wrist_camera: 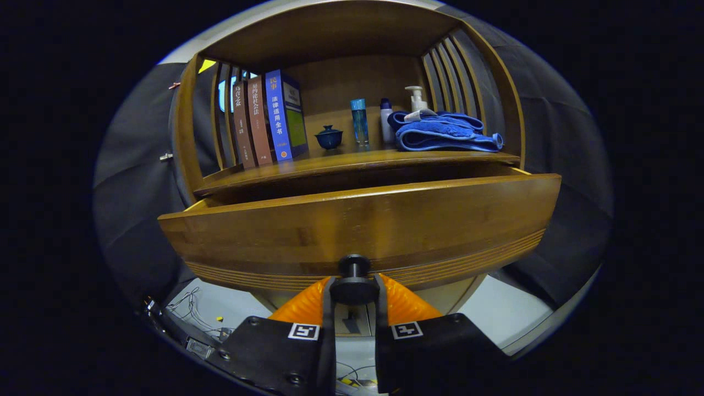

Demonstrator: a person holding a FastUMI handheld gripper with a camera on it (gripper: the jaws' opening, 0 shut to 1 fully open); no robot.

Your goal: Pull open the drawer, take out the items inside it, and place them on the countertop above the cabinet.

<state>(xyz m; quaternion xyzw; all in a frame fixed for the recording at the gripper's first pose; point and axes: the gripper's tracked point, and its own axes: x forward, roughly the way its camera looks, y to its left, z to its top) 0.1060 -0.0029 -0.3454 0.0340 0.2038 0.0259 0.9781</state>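
Observation:
A wooden drawer (363,225) stands pulled out from the cabinet, its broad front facing me. A dark round knob (354,286) sticks out from the lower middle of that front. My gripper (354,291) is shut on the knob, one finger pressing each side of it. The drawer's inside is hidden behind its front panel. Above it runs the wooden countertop (352,162), with a blue towel (445,133) folded at its right.
On the countertop stand three books (269,118) at the left, a small blue lidded cup (329,137), a blue glass bottle (359,121), a white bottle (386,121) and a pump bottle (416,99). Slatted wooden sides enclose the shelf. Loose cables (190,308) lie on the floor below left.

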